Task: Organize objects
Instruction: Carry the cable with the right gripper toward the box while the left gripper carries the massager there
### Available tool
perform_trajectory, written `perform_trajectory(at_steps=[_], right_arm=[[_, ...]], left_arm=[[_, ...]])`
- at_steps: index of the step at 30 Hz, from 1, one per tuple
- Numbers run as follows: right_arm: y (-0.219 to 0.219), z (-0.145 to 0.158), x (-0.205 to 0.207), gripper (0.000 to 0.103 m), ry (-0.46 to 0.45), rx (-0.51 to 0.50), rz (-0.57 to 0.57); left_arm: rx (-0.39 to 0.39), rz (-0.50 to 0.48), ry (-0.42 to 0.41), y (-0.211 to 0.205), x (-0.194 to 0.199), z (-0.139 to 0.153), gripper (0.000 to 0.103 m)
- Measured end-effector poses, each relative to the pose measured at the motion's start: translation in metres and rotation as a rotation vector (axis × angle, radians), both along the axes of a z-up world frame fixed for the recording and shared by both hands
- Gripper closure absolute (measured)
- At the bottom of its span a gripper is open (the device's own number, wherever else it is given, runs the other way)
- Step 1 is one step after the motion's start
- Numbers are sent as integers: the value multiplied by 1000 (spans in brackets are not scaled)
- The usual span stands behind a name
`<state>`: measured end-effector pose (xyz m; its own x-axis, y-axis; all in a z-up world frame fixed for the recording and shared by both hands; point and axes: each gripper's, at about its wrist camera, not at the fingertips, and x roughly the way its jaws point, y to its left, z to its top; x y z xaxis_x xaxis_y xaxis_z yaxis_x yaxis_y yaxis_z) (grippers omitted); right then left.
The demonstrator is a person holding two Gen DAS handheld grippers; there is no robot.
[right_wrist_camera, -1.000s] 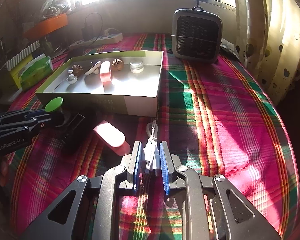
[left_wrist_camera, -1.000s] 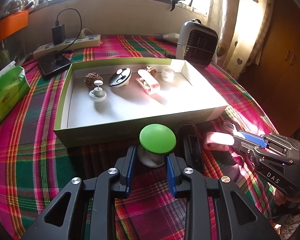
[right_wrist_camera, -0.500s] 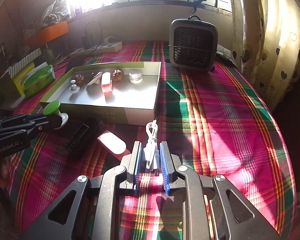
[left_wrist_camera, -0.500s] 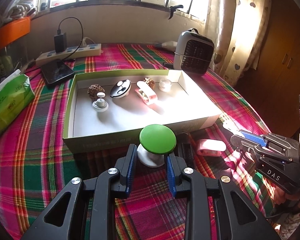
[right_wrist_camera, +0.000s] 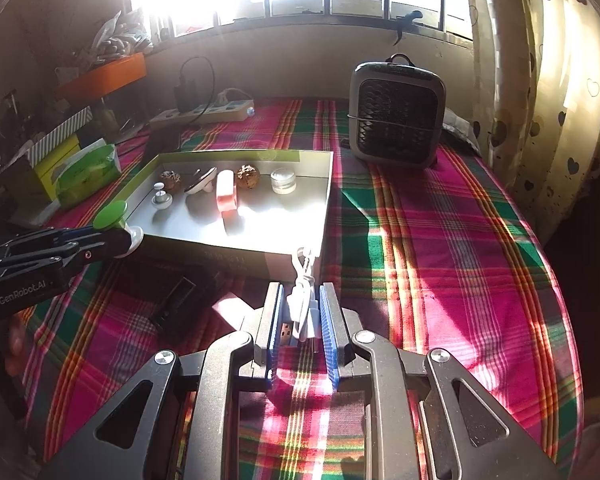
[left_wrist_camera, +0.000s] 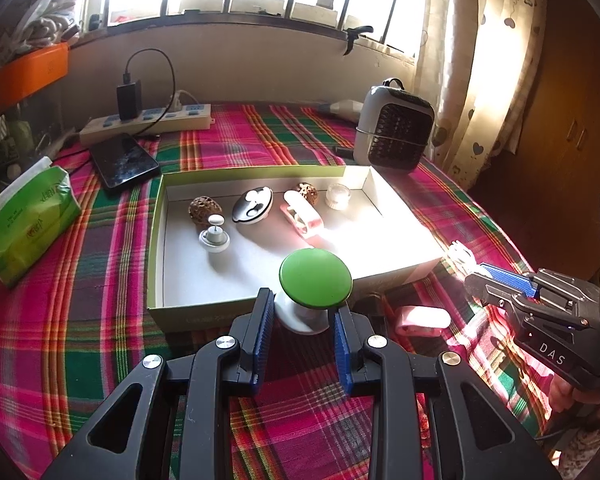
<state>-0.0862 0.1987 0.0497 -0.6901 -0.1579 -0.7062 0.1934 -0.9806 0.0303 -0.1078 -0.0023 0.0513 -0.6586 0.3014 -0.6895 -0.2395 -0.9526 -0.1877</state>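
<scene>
In the left wrist view, your left gripper [left_wrist_camera: 304, 316] sits at the bottom middle of the frame. It is pinching the green knob [left_wrist_camera: 315, 278] by its white base. The knob is up off the cloth, right at the near wall of the box [left_wrist_camera: 188, 312].

Six things are already in the box, lined up near its far wall in the middle of the frame: two brown nuts, a small white knob [left_wrist_camera: 214, 236], a black and white gadget [left_wrist_camera: 252, 205], a pink clip [left_wrist_camera: 302, 218] and a little jar [left_wrist_camera: 338, 196]. So a good part of the tidying looks done.

Still left on the cloth, at the lower right: a pink case [left_wrist_camera: 422, 319] and a dark thing beside it, mostly hidden.

One second ago the box was higher in the frame and the knob sat lower, near the cloth. Now the knob is lifted and closer to the box.

In the right wrist view, your right gripper [right_wrist_camera: 300, 320] is at the bottom middle. It is squeezing a bundled white cable [right_wrist_camera: 302, 296], which points at the box's near right corner. One second ago the cable was farther from that corner. Both things still need to go in.
</scene>
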Motion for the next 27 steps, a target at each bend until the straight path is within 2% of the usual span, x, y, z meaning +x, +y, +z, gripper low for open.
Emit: perform_trajectory(at_steps=[13, 27], right_arm=[[-12, 13, -26, 83, 15, -6, 54], [-26, 5, -70, 83, -23, -4, 84]], left_arm=[[5, 14, 7, -6, -24, 8, 77], [2, 32, -2, -11, -56, 6, 77]])
